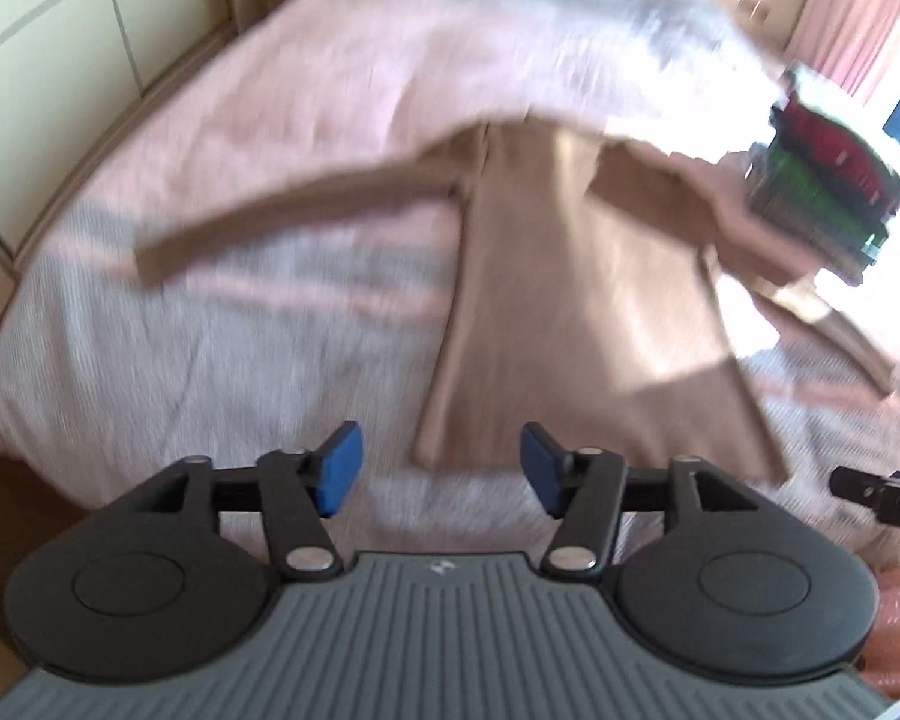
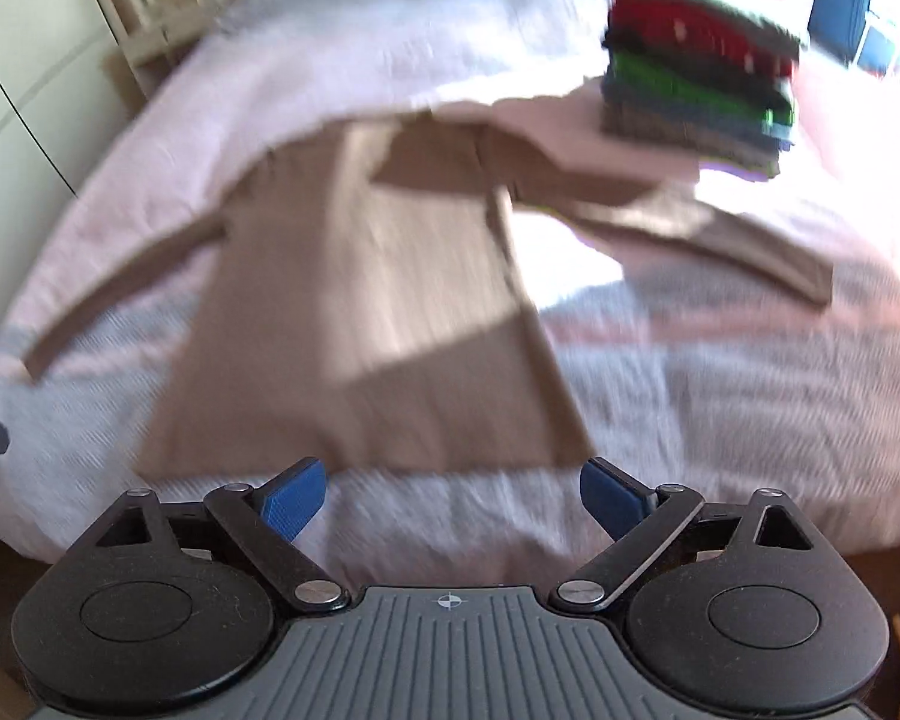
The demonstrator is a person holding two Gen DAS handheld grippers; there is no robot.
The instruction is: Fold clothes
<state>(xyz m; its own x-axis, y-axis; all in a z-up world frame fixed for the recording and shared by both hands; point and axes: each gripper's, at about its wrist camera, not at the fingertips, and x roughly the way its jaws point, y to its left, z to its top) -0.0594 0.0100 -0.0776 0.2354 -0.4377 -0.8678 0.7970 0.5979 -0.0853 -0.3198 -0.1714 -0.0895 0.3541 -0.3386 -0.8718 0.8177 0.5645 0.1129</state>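
Note:
A tan long-sleeved garment lies spread flat on the bed, sleeves out to both sides, hem toward me. Its upper part runs under a fold of pale bedding. My left gripper hangs open just short of the hem's left corner, nothing between its blue pads. My right gripper is open too, straddling the hem's right part from just below it, its blue pads bare. Both views are blurred by motion.
A stack of folded clothes, red and green among them, sits at the far right of the bed. Cream wardrobe doors line the left. Pink curtains hang at the back right. The right gripper's tip shows beside mine.

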